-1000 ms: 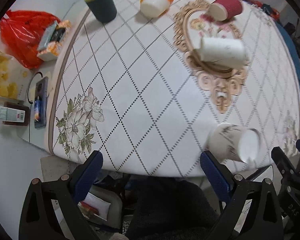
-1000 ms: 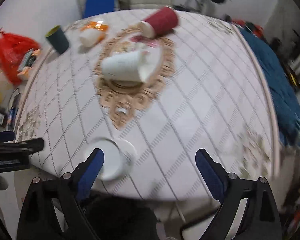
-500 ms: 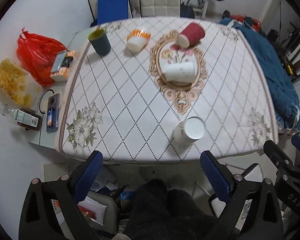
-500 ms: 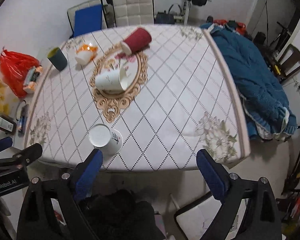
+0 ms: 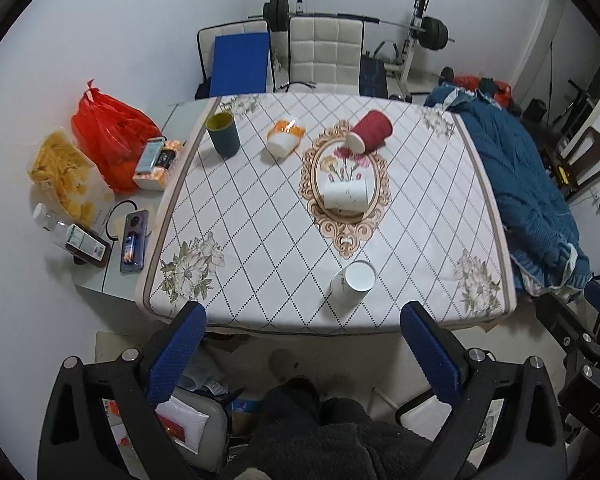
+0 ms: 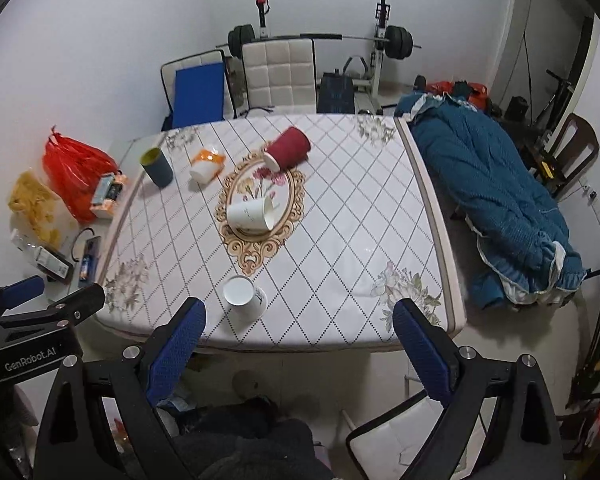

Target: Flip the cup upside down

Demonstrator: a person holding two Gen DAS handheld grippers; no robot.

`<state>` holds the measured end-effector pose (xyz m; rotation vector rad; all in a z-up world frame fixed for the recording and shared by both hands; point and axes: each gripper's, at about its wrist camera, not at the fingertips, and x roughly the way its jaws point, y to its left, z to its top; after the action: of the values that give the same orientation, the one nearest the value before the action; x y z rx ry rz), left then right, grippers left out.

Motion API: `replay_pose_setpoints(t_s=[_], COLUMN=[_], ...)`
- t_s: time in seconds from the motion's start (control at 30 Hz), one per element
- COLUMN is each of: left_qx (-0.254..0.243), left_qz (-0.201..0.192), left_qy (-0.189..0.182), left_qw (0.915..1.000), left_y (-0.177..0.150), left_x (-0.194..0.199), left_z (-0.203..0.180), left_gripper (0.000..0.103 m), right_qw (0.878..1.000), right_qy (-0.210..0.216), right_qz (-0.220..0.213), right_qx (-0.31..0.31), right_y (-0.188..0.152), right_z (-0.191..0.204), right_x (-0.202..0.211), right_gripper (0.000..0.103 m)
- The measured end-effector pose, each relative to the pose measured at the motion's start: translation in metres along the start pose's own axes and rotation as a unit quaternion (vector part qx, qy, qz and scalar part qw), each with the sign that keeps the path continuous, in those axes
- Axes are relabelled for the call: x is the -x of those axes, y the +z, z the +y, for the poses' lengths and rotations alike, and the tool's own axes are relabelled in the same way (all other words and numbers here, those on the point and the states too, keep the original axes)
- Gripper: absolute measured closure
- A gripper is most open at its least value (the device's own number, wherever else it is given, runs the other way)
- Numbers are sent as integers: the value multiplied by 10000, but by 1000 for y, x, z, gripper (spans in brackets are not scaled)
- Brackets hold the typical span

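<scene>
A white paper cup (image 5: 352, 283) stands upside down near the table's front edge; it also shows in the right wrist view (image 6: 244, 297). Another white cup (image 5: 346, 195) lies on its side on the oval motif, a red cup (image 5: 370, 130) lies on its side behind it, and an orange-white cup (image 5: 285, 139) lies tipped. A dark teal cup (image 5: 223, 133) stands upright at the back left. My left gripper (image 5: 302, 346) and right gripper (image 6: 298, 340) are open, empty, high and well back from the table.
The table (image 5: 260, 216) has a patterned cloth. A side surface at the left holds a red bag (image 5: 104, 132), a phone (image 5: 134, 240) and a bottle (image 5: 74, 236). A blue quilt (image 5: 524, 184) lies at the right. Chairs (image 5: 324, 54) and a barbell stand behind.
Both grippers have pulled up and back from the table, so the whole table and room are now in view. The near white cup stays standing upside down.
</scene>
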<state>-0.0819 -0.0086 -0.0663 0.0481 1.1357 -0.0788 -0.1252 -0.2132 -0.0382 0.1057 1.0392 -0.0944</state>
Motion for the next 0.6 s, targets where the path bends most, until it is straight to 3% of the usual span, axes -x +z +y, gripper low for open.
replay_pose_setpoints(t_s=[0.23, 0.6], left_qx=[-21, -69], left_qz=[-217, 5], left_qy=[-4, -72], left_qw=[9998, 9999], left_y=[0, -3], left_x=[31, 40], left_z=[-3, -3], left_gripper=[3, 3], right_qw=[9998, 9999], right_qy=[-12, -44], right_qz=[-142, -143], right_qx=[100, 67], right_y=[6, 9], right_z=[3, -1], right_x=[41, 64], right_gripper=[6, 6])
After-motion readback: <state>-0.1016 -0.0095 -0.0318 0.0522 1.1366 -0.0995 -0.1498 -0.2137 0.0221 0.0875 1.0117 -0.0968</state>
